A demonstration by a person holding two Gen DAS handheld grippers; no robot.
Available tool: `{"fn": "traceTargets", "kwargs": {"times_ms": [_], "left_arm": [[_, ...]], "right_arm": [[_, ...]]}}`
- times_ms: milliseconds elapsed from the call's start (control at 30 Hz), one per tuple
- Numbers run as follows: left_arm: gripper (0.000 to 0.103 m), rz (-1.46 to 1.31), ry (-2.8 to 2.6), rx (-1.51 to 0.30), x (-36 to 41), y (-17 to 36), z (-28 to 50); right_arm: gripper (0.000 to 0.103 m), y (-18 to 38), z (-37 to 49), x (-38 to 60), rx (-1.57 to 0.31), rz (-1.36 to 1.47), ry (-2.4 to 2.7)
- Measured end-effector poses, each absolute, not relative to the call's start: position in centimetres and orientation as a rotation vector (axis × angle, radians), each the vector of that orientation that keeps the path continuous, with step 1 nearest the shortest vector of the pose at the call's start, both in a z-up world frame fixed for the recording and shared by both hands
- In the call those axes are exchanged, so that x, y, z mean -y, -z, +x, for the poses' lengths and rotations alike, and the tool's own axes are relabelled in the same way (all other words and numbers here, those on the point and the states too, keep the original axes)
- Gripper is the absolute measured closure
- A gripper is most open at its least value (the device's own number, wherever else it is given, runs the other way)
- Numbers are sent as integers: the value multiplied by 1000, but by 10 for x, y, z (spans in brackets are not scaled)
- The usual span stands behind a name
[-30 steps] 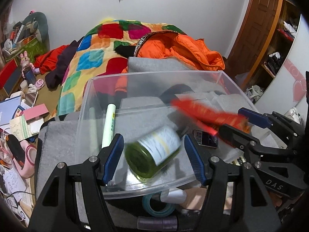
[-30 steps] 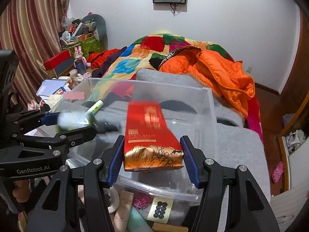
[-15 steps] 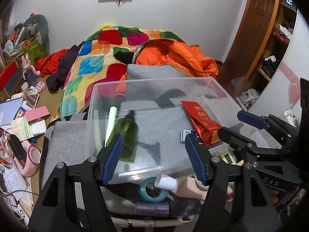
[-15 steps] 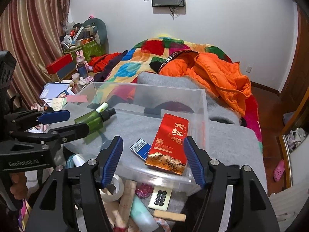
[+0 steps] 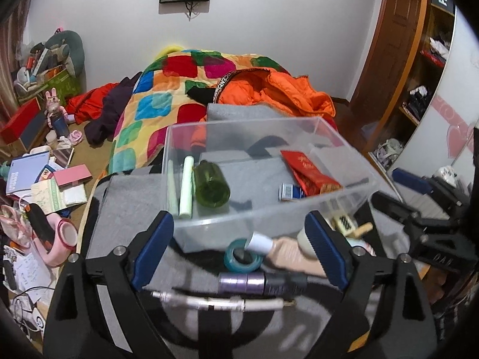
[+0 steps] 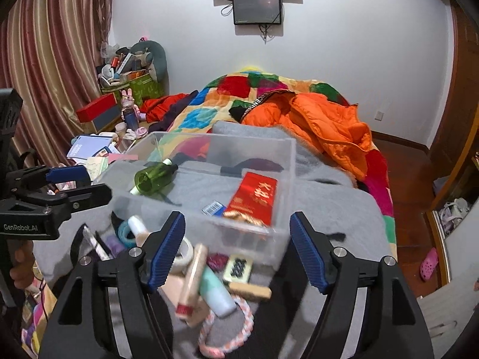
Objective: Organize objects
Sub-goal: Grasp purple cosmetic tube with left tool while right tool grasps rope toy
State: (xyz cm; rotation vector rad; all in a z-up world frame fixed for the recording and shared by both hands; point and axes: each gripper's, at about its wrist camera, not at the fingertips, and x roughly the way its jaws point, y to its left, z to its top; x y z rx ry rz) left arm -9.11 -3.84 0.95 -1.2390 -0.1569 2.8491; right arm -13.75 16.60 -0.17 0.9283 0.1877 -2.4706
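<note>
Left wrist view: the left claw (image 5: 239, 239) is opening, empty; the right claw (image 6: 236, 248) likewise. The green bottle (image 5: 211, 185) and red packet (image 5: 308, 170) lie inside the clear bin (image 5: 269, 224). Next, choose one loose item at six o'clock, such as the tape roll (image 5: 242, 255), approaching squarely.

1. The green bottle (image 5: 211, 185), a second ago a blur between the left gripper's (image 5: 239, 249) jaws, now lies on its side inside the clear bin (image 5: 368, 176), beside the pale green tube (image 5: 186, 191).
2. The red packet (image 6: 254, 199), earlier between the right gripper's (image 6: 236, 246) jaws, now rests in the clear bin, one end on the small blue box (image 6: 213, 208).
3. Both grippers' jaws are opening with nothing between them, and both sit back from the clear bin's near wall.
4. More clutter shows in front of the clear bin: the teal tape roll (image 5: 242, 255), a purple tube (image 5: 244, 282), a rope ring (image 6: 227, 329).
</note>
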Motion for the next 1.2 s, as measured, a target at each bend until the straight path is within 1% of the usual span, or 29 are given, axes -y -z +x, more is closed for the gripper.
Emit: {"fn": "traceTargets", "kwargs": {"times_ms": [200,400,533,700,833,933,1000,1033,1067,1100,1133,1167,1200], "left_arm": [[11,-1309,-2808,138,35,14,-78],[11,-1353,-2711,144,26,38,-72],[10,-1378,-2674,117,16,53,-68],[9,-1417,-2664,68,6,65,-71],[8,-1447,-2679,62,6,71,-80],[7,-1461,-2690,78,8,76,-84],[7,-1457,-2703,93,8,78,-85],[7,-1446,-2713,100,8,78,-85],[8,-1434,-2724,103,9,78,-85],[10,-1416,-2736,105,8,78,-83],[14,-1404,-2735,107,7,77,-82],[14,-1396,-2741,104,7,77,-81],[14,-1384,-2755,97,6,76,-79]], "right_arm": [[33,15,-124,-189,-169,984,2484],[33,35,-114,-215,-62,1066,2434],[33,48,-105,-219,-29,1109,2411],[33,65,-93,-210,-57,1156,2362],[33,75,-87,-197,-101,1163,2329],[39,81,-81,-186,-174,1147,2345],[45,82,-76,-182,-233,1120,2376],[51,81,-75,-182,-238,1112,2380],[60,80,-74,-182,-237,1107,2382],[65,80,-75,-184,-233,1106,2383],[71,79,-75,-185,-227,1106,2384],[78,79,-76,-187,-216,1107,2387],[80,78,-77,-190,-203,1112,2391]]}}
